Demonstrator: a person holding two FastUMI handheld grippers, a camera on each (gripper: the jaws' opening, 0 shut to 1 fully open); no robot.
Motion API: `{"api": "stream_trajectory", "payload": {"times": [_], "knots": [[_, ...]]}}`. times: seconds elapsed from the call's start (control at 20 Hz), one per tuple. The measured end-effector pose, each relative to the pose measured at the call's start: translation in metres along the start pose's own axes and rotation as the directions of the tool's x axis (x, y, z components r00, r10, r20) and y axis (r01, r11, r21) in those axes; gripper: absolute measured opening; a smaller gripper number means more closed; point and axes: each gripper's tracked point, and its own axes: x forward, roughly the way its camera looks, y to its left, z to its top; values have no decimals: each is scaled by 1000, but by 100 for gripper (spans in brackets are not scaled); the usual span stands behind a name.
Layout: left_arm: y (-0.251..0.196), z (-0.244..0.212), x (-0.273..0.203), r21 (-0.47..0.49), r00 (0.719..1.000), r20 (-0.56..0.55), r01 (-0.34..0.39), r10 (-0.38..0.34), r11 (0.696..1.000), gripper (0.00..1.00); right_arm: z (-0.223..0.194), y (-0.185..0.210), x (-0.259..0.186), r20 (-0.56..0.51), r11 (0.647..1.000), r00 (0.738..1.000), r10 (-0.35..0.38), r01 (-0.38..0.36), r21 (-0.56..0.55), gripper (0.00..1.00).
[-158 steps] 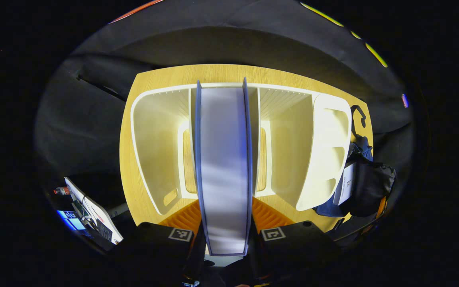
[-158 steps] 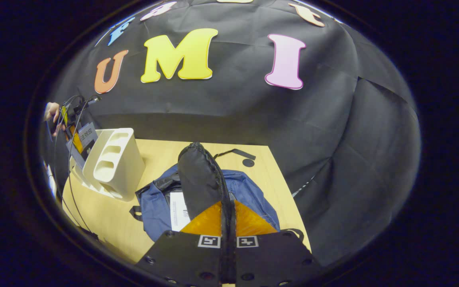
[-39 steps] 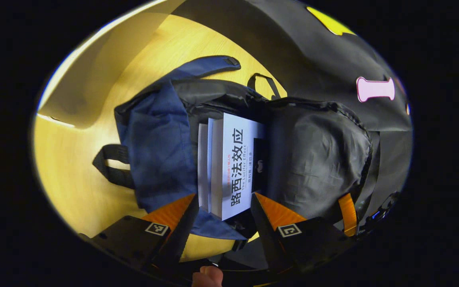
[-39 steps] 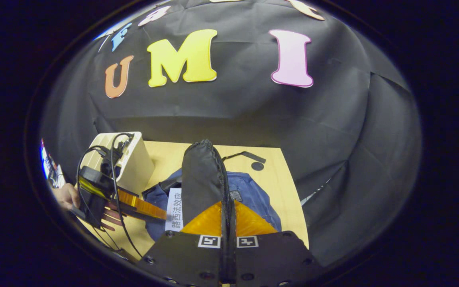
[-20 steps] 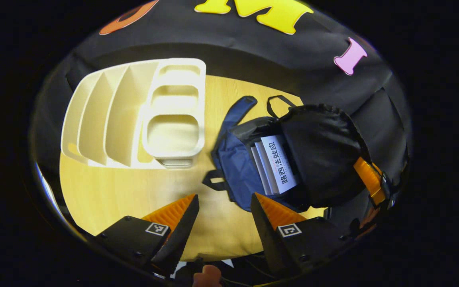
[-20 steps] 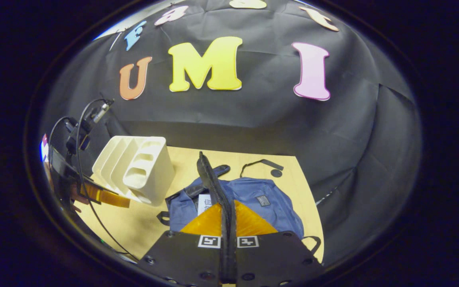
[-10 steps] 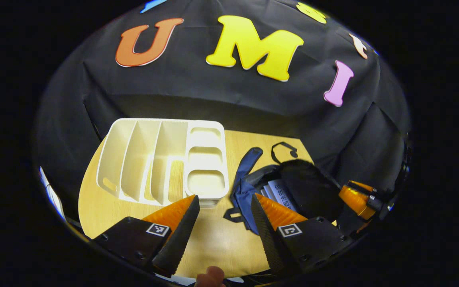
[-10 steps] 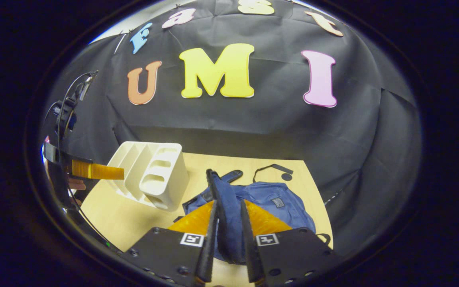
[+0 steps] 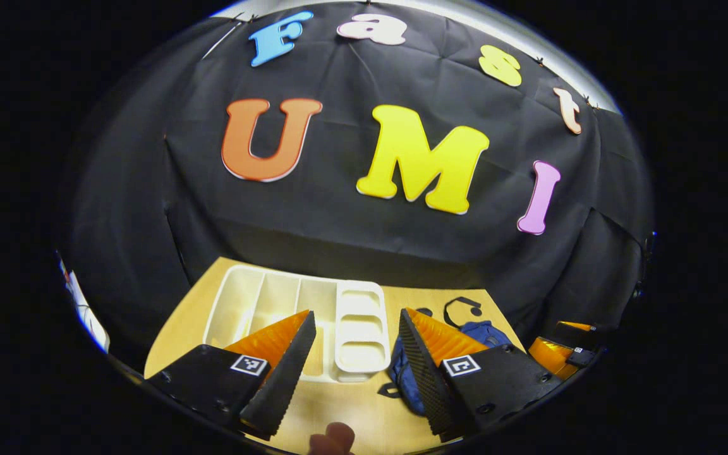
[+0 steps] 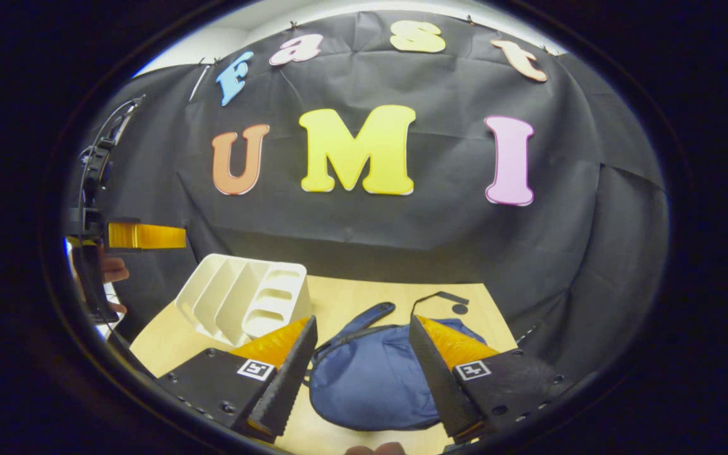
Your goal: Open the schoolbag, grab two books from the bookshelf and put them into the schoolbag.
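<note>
The blue schoolbag (image 10: 364,379) lies flat on the wooden table (image 10: 351,291), its flap down over the opening and hiding what is inside. My right gripper (image 10: 362,318) hovers open above it, holding nothing. The white bookshelf (image 10: 244,297) stands to the bag's left with bare slots. In the left gripper view, my left gripper (image 9: 356,312) is open and raised above the bookshelf (image 9: 256,303), with the schoolbag (image 9: 481,330) peeking out beside its right finger. The left gripper (image 10: 149,236) also appears high at the left of the right gripper view.
The bag's black strap loop (image 10: 440,297) lies on the table behind the bag. A hand (image 10: 111,268) holds the left gripper beyond the table's left edge. The black cloth wall stands close behind the table (image 9: 339,417).
My right gripper opened and let go of the bag's flap, which dropped flat over the books. Both grippers rose and tilted up, away from the table.
</note>
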Motion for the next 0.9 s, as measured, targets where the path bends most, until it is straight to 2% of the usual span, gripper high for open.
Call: {"api": "stream_trajectory", "payload": {"times": [0.15, 0.2, 0.25, 0.5, 0.55, 0.65, 0.9], "knots": [[8, 39, -16, 53, 992, 119, -48, 42, 997, 90, 41, 13, -8, 124, 999, 992, -29, 32, -24, 95], [13, 49, -20, 64, 986, 156, -68, 58, 996, 97, 54, 16, -12, 169, 998, 985, -41, 47, -30, 96], [14, 61, -29, 67, 980, 191, -75, 61, 995, 99, 69, 23, -16, 212, 998, 976, -44, 52, -32, 97], [18, 97, -65, 92, 940, 327, -130, 94, 987, 100, 129, 56, -44, 389, 999, 921, -29, 36, -11, 96], [18, 103, -73, 98, 935, 341, -136, 95, 986, 98, 136, 60, -48, 408, 999, 913, -25, 33, -13, 98], [17, 107, -80, 104, 929, 356, -147, 101, 984, 98, 142, 68, -50, 429, 1000, 903, -10, 19, -16, 96], [11, 108, -86, 115, 925, 371, -140, 89, 983, 99, 140, 71, -48, 429, 1000, 903, 5, 0, -12, 98]]}}
